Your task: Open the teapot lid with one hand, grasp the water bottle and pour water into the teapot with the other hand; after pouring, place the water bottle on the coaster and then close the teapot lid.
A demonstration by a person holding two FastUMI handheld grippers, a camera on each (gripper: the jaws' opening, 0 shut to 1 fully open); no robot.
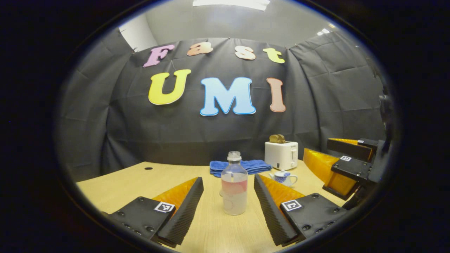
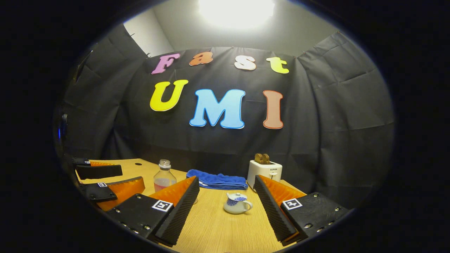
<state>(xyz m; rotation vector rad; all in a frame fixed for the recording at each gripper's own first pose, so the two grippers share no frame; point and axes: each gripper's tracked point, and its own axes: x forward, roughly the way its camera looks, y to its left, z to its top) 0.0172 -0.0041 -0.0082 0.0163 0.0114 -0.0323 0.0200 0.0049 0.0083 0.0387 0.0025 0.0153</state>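
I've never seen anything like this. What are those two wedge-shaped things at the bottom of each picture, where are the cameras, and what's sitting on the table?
Each wedge pair is the two fingers of a handheld gripper; a person carries one in each hand, with no robot arm. A fisheye camera rides on each, looking forward along its fingers.

In the left gripper view, the left gripper is open, its fingers either side of an uncapped water bottle without touching it. The right gripper shows at the side.

In the right gripper view, the right gripper is open, facing a small teapot with its lid on. Nothing is held.

On the wooden table also lie a folded blue towel and a white toaster holding toast.
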